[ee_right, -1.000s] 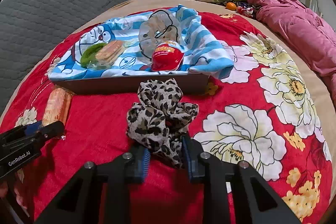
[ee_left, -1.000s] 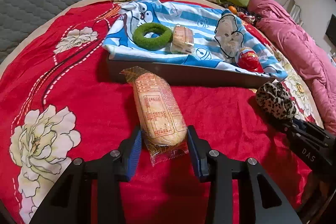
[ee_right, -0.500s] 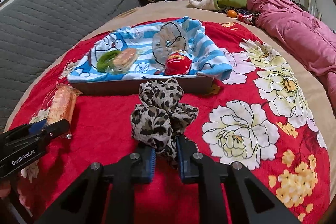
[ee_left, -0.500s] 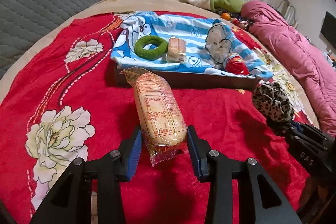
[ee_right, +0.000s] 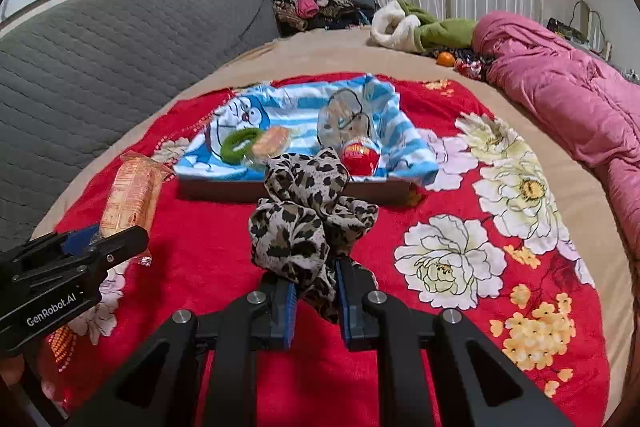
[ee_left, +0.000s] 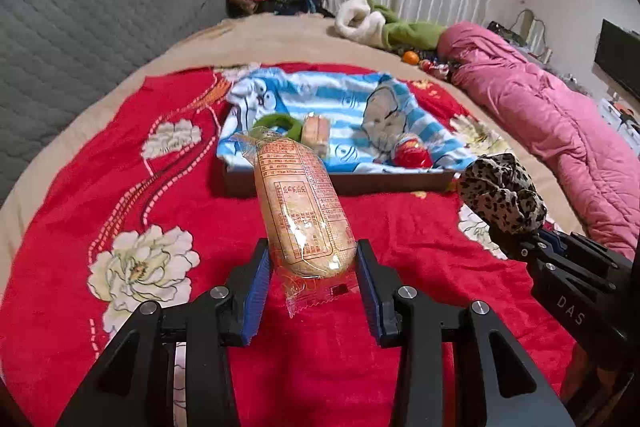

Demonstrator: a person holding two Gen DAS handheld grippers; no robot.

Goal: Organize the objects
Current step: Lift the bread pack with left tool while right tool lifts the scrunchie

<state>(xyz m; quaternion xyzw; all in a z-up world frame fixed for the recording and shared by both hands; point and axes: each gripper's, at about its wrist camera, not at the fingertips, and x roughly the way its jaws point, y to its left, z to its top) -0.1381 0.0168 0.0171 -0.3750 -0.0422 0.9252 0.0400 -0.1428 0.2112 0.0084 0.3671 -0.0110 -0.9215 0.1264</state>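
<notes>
On the left, the left gripper (ee_left: 312, 263) is clamping its blue pads on the near end of a wrapped biscuit pack (ee_left: 302, 215), which is sticking out forward and up, clear of the red blanket (ee_left: 120, 195) with its white flowers. Beyond the pack, a shallow brown tray (ee_left: 340, 183) is sitting on the blanket, lined with a blue-striped cartoon cloth (ee_left: 328, 95). Lying in it from left to right are a green ring (ee_left: 280, 125), a smaller wrapped snack (ee_left: 316, 133) touching the ring, a clear crumpled bag (ee_left: 382, 119) and a red round toy (ee_left: 412, 155) at the tray's near edge. To the right, the right gripper (ee_right: 316, 291) is pinching a leopard scrunchie (ee_right: 304, 223) between nearly closed fingers, the fabric bunching up above the pads and hanging clear of the blanket in front of the tray. Further right, a pink quilt (ee_left: 552, 135) is lying along the bed's edge, with an orange (ee_right: 445, 59) near its far end.
</notes>
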